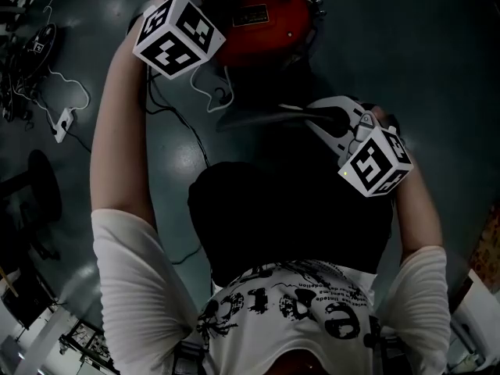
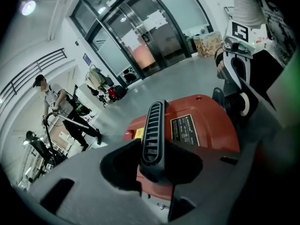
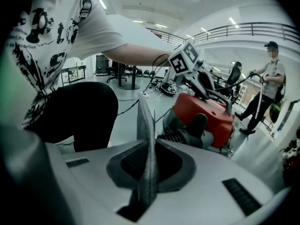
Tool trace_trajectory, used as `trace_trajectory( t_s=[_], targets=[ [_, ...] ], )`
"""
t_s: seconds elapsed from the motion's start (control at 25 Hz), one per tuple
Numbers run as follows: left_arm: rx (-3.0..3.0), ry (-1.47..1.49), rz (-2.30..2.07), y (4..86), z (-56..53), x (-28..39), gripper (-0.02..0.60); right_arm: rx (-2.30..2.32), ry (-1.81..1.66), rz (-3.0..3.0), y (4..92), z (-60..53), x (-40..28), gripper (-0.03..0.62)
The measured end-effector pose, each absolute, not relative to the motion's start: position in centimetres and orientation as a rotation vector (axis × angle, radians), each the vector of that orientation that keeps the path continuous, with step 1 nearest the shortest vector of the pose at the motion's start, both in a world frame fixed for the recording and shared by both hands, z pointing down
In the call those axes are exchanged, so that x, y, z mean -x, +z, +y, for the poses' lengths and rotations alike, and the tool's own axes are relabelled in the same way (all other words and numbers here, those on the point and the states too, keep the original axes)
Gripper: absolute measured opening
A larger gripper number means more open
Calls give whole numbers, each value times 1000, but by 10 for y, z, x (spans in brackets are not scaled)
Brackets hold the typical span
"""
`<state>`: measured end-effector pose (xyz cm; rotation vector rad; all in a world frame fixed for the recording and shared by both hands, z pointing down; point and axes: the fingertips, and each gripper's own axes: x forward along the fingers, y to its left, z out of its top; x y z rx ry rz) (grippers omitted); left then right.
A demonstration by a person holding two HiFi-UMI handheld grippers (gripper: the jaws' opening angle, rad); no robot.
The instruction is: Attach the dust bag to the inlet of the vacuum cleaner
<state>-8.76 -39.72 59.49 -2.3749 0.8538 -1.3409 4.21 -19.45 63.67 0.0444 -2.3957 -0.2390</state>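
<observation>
The red vacuum cleaner [image 1: 258,14] [image 2: 197,125] [image 3: 206,116] stands on the grey floor in front of me. My left gripper [image 2: 157,165] is shut on its black ribbed handle [image 2: 152,135], which runs up between the jaws; in the head view its marker cube [image 1: 173,33] hides the jaws. Nearer me and to the right, my right gripper [image 3: 149,172] [image 1: 316,118] is shut on the thin grey dust bag [image 3: 147,139] [image 1: 258,119], seen edge-on. The bag sticks out past the jaws toward the cleaner's near side, where a ribbed hose [image 3: 176,136] shows.
White cables and a power strip [image 1: 62,119] lie on the floor at the left. My dark trousers [image 1: 289,209] fill the space below the cleaner. Another person [image 3: 267,88] [image 2: 61,111] works with a wand farther off. Glass doors [image 2: 140,36] and boxes [image 2: 206,43] stand at the back.
</observation>
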Motion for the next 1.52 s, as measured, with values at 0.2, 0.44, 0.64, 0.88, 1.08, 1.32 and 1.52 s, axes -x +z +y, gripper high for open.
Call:
trace_trajectory(
  t_s=[0.2,0.44,0.64,0.88,1.08,1.32,1.52],
  targets=[
    [2393,-1333,832,591,-396,86,130,-131,-242,-2385,640,-207,-52,24],
    [2407,-1364,793,592,-394,84,130,-69,-364,-2329,641,-213,-52,31],
    [2408,-1356,799,591,-394,85,130,-28,-429,-2285,642,-214,-52,37],
    [2405,-1401,776,592,-393,85,130,-93,-340,-2284,647,-224,-59,37],
    [2411,-1367,817,591,-394,85,129,-202,-372,-2265,642,-226,-53,43],
    [2452,-1352,846,591,-394,84,130,-307,-441,-2197,639,-237,-47,54],
    [2444,-1354,853,592,-394,84,130,-416,-436,-2184,640,-240,-47,54]
  ],
)
